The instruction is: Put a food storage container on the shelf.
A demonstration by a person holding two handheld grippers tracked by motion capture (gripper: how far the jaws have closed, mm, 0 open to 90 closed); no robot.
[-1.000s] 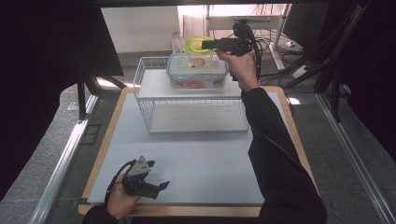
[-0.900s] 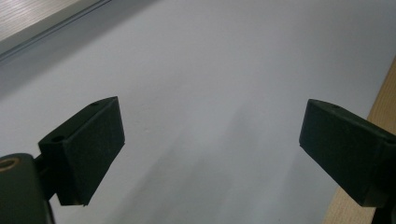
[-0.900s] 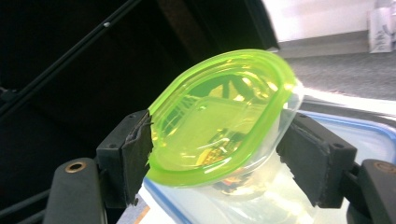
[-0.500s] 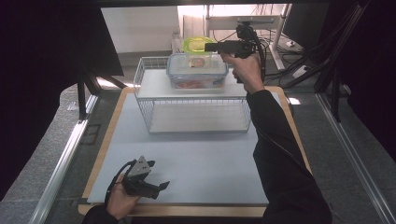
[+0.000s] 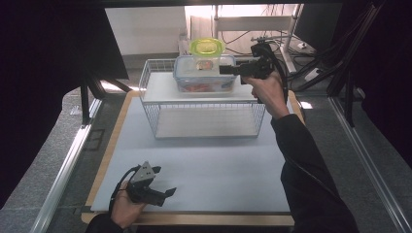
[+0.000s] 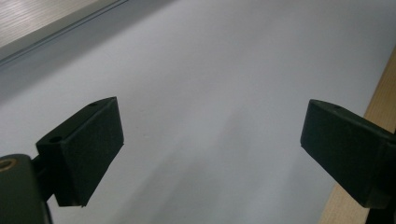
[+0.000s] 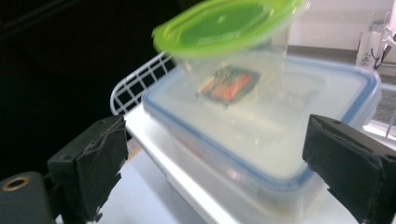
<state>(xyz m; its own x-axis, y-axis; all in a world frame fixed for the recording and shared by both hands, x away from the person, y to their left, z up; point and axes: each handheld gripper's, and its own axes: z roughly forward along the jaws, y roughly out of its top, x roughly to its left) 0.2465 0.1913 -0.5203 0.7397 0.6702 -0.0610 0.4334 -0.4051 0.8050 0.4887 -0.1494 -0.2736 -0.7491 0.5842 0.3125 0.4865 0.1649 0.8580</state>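
Observation:
A small clear tub with a green lid (image 5: 207, 51) rests on a larger clear box with a blue-rimmed lid (image 5: 204, 80), which stands on top of a white wire rack (image 5: 204, 119). My right gripper (image 5: 226, 70) hovers level just right of both, pointing at them. Its jaws have just been opening and stand wide, pressing on nothing. In the right gripper view the green-lidded tub (image 7: 224, 23) looks tilted on the blue-rimmed box (image 7: 261, 140), beyond the right gripper (image 7: 215, 163). My left gripper (image 5: 163, 187) lies open on the grey mat near the front edge; the left gripper (image 6: 210, 149) holds nothing.
The wire rack has a white top shelf (image 5: 160, 90) and a lower shelf inside. A grey mat (image 5: 218, 165) covers the wooden table (image 5: 111, 145). Cables and a stand crowd the space behind the rack. Metal rails run along both table sides.
My right gripper has drawn back to the right and a little down, away from the green-lidded tub, with its jaws spread wider. The tub stays on the blue-rimmed box. The left gripper has not moved.

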